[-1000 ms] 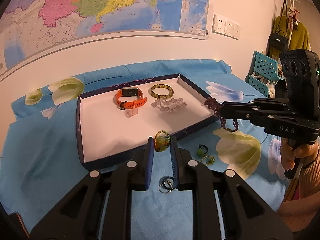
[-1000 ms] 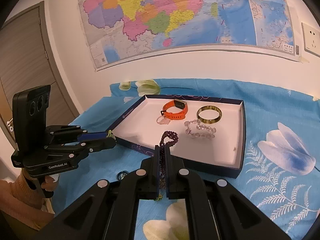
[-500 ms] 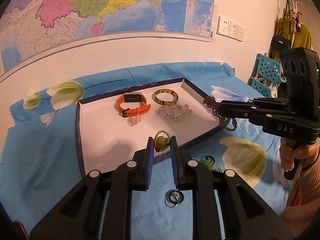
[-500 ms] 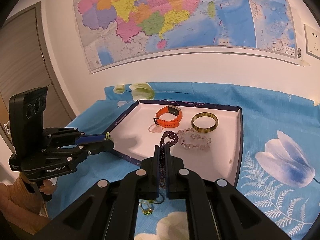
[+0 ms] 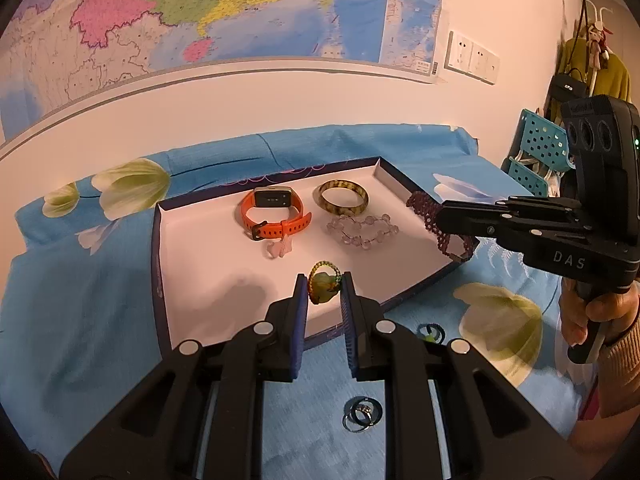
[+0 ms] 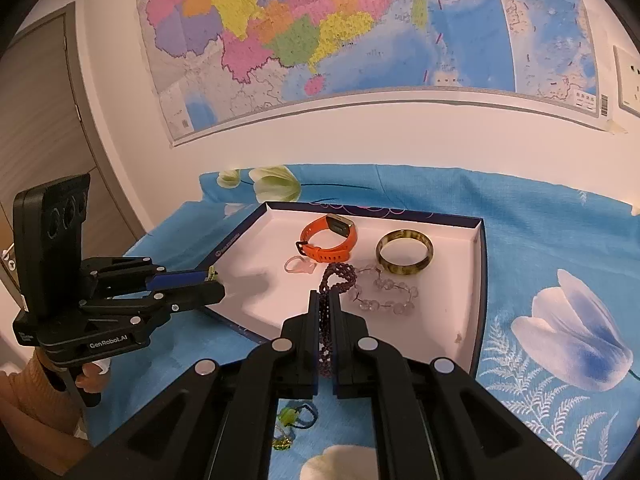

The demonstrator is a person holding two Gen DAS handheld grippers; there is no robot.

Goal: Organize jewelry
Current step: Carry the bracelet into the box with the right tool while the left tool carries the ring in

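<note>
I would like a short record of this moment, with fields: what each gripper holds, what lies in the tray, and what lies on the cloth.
left gripper: shut on a green pendant ring, above the tray's near edge
right gripper: shut on a purple beaded bracelet, over the tray
tray: holds an orange watch, an amber bangle, a clear bead bracelet and a pale pink ring
blue cloth: silver rings and a small green piece lie outside the tray

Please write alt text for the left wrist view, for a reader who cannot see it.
The left gripper holds a green beaded ring over the white tray, which contains an orange watch, a bangle and a clear bead bracelet. The right gripper holds a purple bracelet.
</note>
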